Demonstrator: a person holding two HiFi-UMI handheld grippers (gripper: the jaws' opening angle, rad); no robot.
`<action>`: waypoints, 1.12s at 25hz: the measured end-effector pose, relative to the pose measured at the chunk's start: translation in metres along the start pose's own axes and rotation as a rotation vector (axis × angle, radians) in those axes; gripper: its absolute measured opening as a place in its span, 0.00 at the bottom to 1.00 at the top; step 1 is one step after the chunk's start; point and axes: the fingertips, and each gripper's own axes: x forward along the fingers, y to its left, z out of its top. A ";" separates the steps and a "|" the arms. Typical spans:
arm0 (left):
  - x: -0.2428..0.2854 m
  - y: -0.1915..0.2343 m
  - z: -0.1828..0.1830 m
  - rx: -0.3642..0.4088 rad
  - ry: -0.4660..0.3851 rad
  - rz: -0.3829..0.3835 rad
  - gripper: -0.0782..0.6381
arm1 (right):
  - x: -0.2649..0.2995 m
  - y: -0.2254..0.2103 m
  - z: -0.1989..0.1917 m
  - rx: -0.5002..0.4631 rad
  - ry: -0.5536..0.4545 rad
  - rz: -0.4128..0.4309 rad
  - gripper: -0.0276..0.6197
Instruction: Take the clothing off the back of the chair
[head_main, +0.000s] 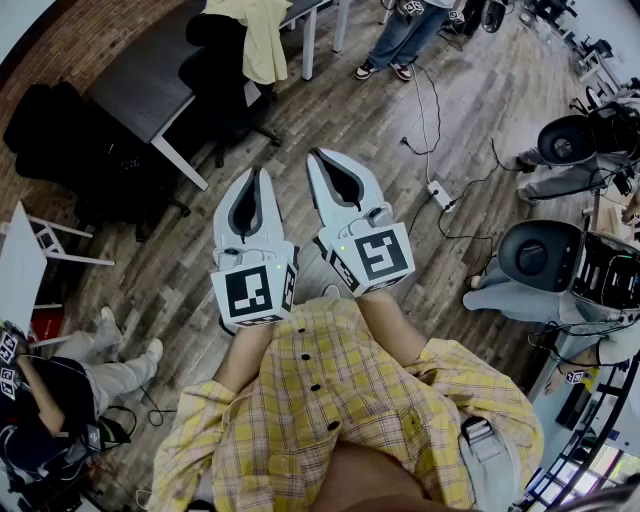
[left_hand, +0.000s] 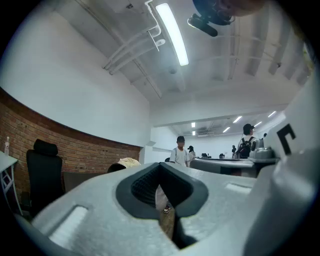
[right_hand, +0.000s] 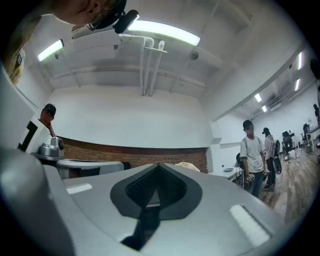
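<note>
From the head view alone, clothing (head_main: 262, 40) well beyond left gripper (head_main: 255, 174) and right gripper (head_main: 316, 155), jaws together.

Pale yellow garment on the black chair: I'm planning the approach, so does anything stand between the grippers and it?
Nothing visible does: only wooden floor lies between the left gripper, the right gripper and the pale yellow garment on the black office chair.
</note>
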 end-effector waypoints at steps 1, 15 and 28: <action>0.000 -0.001 -0.002 0.001 0.002 0.003 0.11 | 0.000 -0.001 -0.002 0.001 0.004 0.001 0.04; 0.018 -0.015 -0.013 -0.005 0.012 0.033 0.11 | 0.002 -0.025 -0.011 0.013 0.013 0.033 0.05; 0.023 -0.036 -0.027 0.026 0.018 0.099 0.11 | -0.002 -0.050 -0.021 0.040 -0.004 0.082 0.05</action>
